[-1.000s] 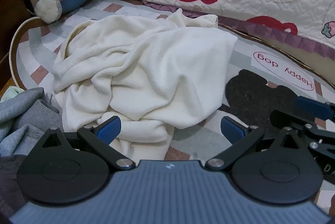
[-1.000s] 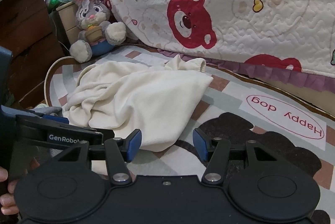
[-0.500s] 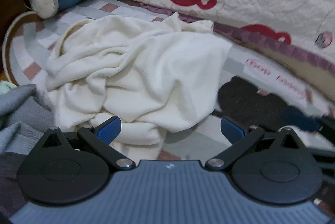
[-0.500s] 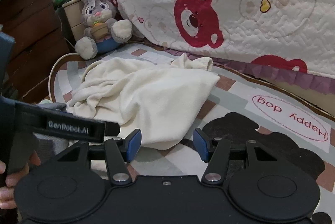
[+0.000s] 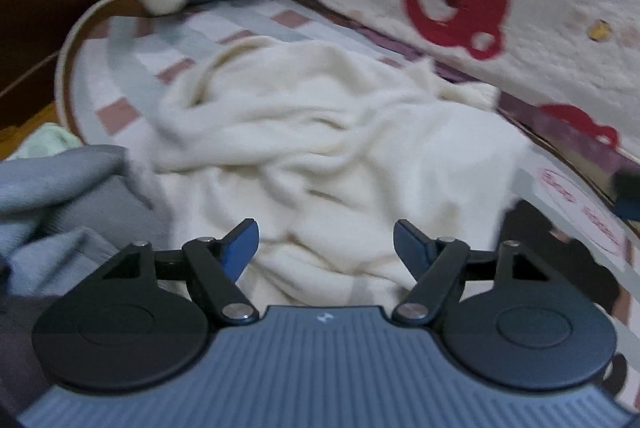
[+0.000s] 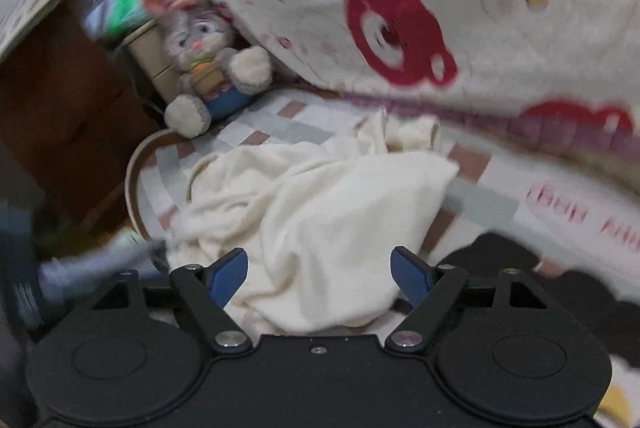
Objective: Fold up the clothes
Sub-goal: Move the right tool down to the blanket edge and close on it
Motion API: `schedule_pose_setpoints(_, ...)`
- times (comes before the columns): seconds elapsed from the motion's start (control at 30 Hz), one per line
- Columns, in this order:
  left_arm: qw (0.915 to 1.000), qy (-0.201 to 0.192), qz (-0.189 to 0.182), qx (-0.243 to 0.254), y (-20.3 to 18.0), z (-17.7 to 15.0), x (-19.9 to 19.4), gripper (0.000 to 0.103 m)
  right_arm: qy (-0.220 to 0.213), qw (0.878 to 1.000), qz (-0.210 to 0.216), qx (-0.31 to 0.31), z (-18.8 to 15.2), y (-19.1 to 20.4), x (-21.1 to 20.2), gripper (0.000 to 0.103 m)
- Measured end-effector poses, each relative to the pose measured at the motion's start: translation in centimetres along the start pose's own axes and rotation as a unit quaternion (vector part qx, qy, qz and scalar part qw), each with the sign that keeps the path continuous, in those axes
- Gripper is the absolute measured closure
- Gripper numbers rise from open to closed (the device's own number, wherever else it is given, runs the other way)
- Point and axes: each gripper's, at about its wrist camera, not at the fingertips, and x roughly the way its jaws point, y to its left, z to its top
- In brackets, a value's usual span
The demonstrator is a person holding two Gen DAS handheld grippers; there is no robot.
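Observation:
A crumpled cream garment [image 5: 320, 156] lies in a heap on a checked floor mat [image 5: 132, 76]; the right wrist view shows the same cream garment [image 6: 320, 212] from further right. My left gripper [image 5: 325, 242] is open, its blue fingers just over the garment's near edge with nothing between them. My right gripper [image 6: 318, 270] is open too, hovering over the near right part of the cloth. Both views are blurred by motion.
Grey clothes [image 5: 52, 200] are piled at the left. A plush rabbit [image 6: 208, 68] sits at the mat's far left corner by a dark wooden cabinet [image 6: 60, 116]. A bear-print quilt [image 6: 440, 8] hangs along the far side. The mat's "Happy dog" label [image 6: 580, 216] lies at the right.
Both grippers have moved forward and left, closer to the cream garment. The right gripper's fingers have spread wider. The other gripper has slipped out of each view.

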Motion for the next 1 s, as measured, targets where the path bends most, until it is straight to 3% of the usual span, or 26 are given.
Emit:
schedule_pose_setpoints(0.07, 0.9999, 0.004, 0.009, -0.008, 1.4, 0.2, 0.7, 0.030, 0.039, 0.994, 0.031, 0.093, 2.3, -2.3, 1.2, 0.021)
schedule_pose_setpoints(0.17, 0.9996, 0.015, 0.006, -0.025, 2.7, 0.1, 1.8, 0.030, 0.081, 0.974, 0.047, 0.206, 4.0, -5.0, 2.8, 0.021)
schedule_pose_setpoints(0.3, 0.9997, 0.010, 0.012, -0.016, 2.3, -0.1, 3.1, 0.030, 0.084, 0.986, -0.014, 0.142, 4.2, -4.3, 3.9, 0.021)
schedule_pose_setpoints(0.4, 0.9998, 0.007, 0.016, -0.009, 2.1, -0.2, 4.0, 0.019, 0.071, 0.988, -0.003, 0.133, 2.7, -5.0, 5.4, 0.021)
schedule_pose_setpoints(0.53, 0.9998, 0.007, 0.020, -0.005, 1.9, -0.4, 5.4, 0.018, 0.055, 0.991, 0.011, 0.122, 0.7, -5.9, 7.4, 0.021)
schedule_pose_setpoints(0.67, 0.9990, 0.016, -0.007, -0.041, 3.0, -0.6, 6.2, 0.018, 0.041, 0.996, -0.006, 0.085, 0.8, -6.8, 9.2, 0.021)
schedule_pose_setpoints(0.7, 0.9988, 0.010, -0.014, -0.046, 3.3, -0.8, 6.3, 0.018, 0.040, 0.997, 0.006, 0.062, 0.9, -6.8, 9.5, 0.029)
schedule_pose_setpoints(0.73, 0.9990, -0.002, -0.019, -0.041, 3.3, -0.9, 6.1, 0.028, 0.039, 0.998, 0.018, 0.038, 1.0, -6.8, 9.8, 0.056)
schedule_pose_setpoints(0.77, 0.9990, -0.013, -0.023, -0.036, 3.3, -0.9, 6.0, 0.053, 0.040, 0.999, 0.036, 0.005, 0.8, -6.3, 10.0, 0.065)
schedule_pose_setpoints(0.8, 0.9995, -0.016, -0.011, -0.023, 3.0, -0.9, 5.9, 0.062, 0.041, 0.998, 0.050, -0.024, 0.6, -5.9, 10.1, 0.068)
schedule_pose_setpoints(0.9, 0.9991, -0.029, -0.029, -0.007, 2.4, -0.6, 5.3, 0.073, 0.036, 0.997, 0.055, -0.047, -0.4, -5.0, 10.5, 0.080)
schedule_pose_setpoints(1.0, 0.9986, -0.030, -0.040, -0.018, 2.6, -0.3, 5.5, 0.073, 0.035, 0.997, 0.005, -0.067, -0.9, -4.8, 11.1, 0.074)
